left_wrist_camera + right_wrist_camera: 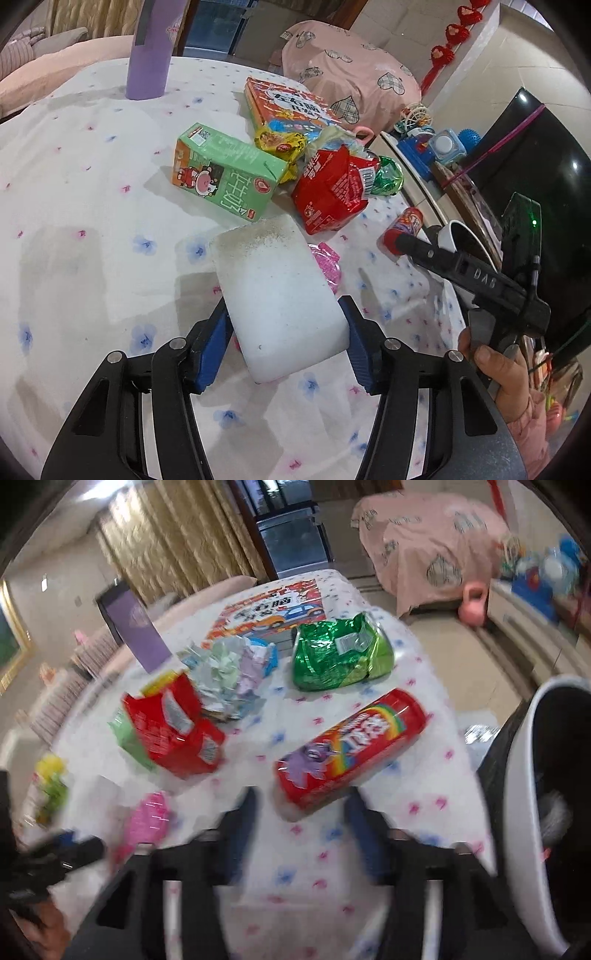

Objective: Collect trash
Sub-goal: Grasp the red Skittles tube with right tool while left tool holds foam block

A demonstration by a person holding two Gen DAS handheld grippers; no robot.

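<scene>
White foam block (280,291) sat gripped in my left gripper (286,325); my right gripper (301,816) gaped open near the red can (351,746).

A round table under a white flower-print cloth (74,221) carries the litter. On it lie a green milk carton (225,173), a red foil packet (332,192) and a red candy tube (351,746).

We see a white foam block (280,299) with a matt, grainy surface. The tablecloth (92,229) is soft printed cloth. The green carton (225,173) is smooth coated paperboard. The red wrapper (332,192) and green bag (341,653) are glossy, crinkled foil. The red can (351,746) looks smooth and shiny.
</scene>
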